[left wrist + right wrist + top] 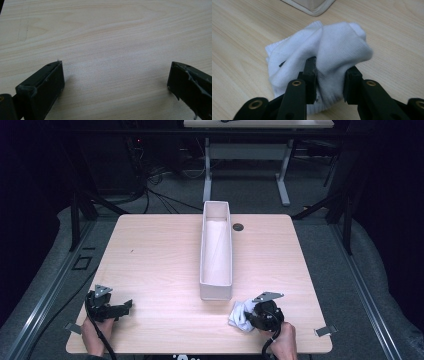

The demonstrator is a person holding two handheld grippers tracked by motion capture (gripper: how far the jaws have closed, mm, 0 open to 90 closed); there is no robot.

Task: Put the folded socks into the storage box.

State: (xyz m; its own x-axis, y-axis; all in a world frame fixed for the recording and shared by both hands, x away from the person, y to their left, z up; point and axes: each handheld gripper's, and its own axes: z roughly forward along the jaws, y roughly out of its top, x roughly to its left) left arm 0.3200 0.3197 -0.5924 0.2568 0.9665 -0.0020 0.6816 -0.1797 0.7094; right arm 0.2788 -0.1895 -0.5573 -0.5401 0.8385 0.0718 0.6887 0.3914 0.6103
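One table [160,270] fills the middle of the high view, with a long white box [216,251] standing at its centre. Below the box's near end, at lower right, lies a bunched white sock [319,57]. The right gripper [329,82] has its jaws pinched on a fold of it; the grip looks shallow, so the sock may slip out when lifted. At lower left, the left gripper [116,82] rests wide open, holding nothing.

White sock [332,47] — bunched, perhaps folded — just beside bin [216,289]
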